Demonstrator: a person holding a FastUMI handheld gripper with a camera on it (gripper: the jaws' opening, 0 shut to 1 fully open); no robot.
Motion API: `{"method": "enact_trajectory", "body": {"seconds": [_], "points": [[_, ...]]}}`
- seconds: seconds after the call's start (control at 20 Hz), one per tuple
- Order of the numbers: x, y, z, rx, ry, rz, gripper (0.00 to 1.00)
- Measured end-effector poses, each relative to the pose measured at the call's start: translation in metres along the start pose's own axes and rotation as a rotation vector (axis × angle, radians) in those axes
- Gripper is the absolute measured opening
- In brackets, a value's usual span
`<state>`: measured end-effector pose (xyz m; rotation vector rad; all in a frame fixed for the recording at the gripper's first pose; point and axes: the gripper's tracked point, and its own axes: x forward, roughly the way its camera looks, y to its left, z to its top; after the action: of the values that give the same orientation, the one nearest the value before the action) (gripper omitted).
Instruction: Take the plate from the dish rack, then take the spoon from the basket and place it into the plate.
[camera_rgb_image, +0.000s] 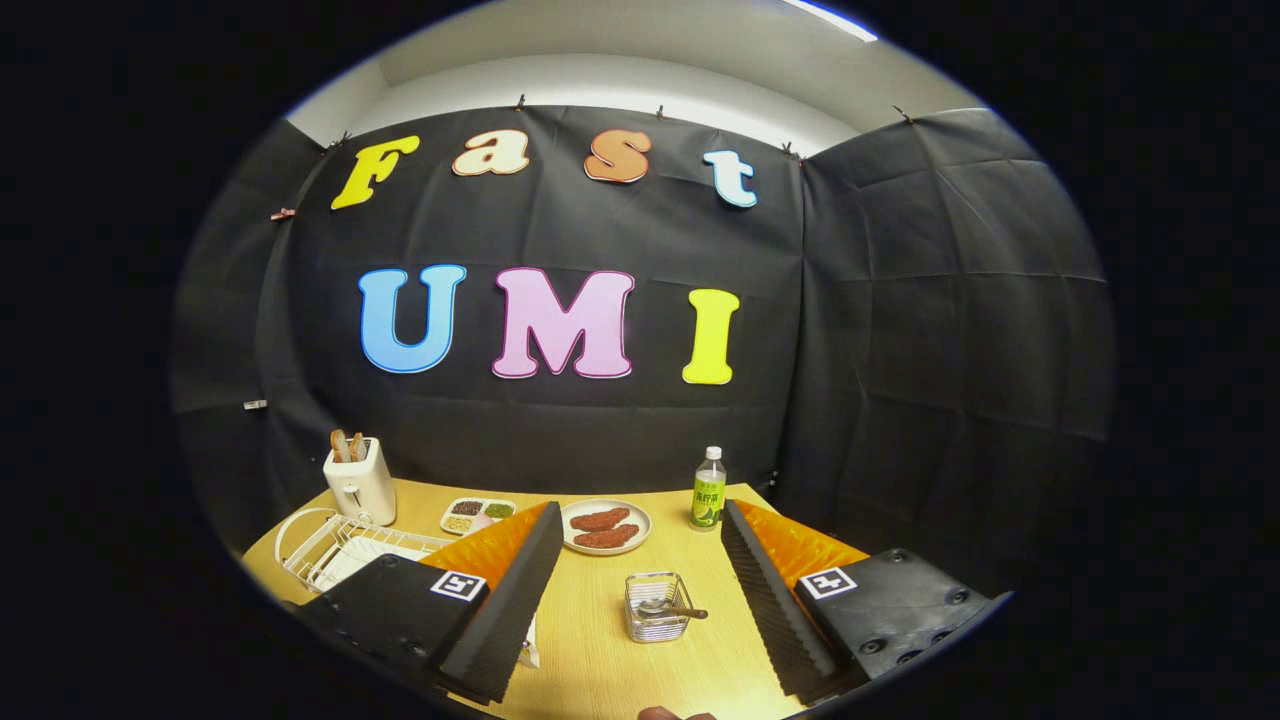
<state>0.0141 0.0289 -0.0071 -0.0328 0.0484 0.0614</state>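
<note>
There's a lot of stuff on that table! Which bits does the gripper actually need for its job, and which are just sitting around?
Needed for the job:
- dish rack, with the plate in it
- wire basket, between the open fingers
- spoon, lying in the basket
- gripper, holding nothing

Just lying about:
- toaster
- divided tray
- plate of food
- green bottle

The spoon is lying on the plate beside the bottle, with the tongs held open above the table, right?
Not quite. The gripper view shows the spoon lying in the small wire basket, between the fingers of the tongs. The plate beside the bottle holds brown food pieces. The tongs are indeed open above the table.
</note>
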Motion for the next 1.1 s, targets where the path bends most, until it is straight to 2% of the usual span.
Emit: {"method": "enact_trajectory", "body": {"seconds": [0.35,0.6,0.95,1.1], "points": [[0.007,0.017,0.005,-0.011,0.007,0.035,0.98],[0.031,0.058,0.003,-0.036,0.072,0.108,0.98],[0.075,0.137,-0.04,-0.172,0.25,0.226,0.98],[0.092,0.155,-0.075,-0.205,0.352,0.214,0.98]]}}
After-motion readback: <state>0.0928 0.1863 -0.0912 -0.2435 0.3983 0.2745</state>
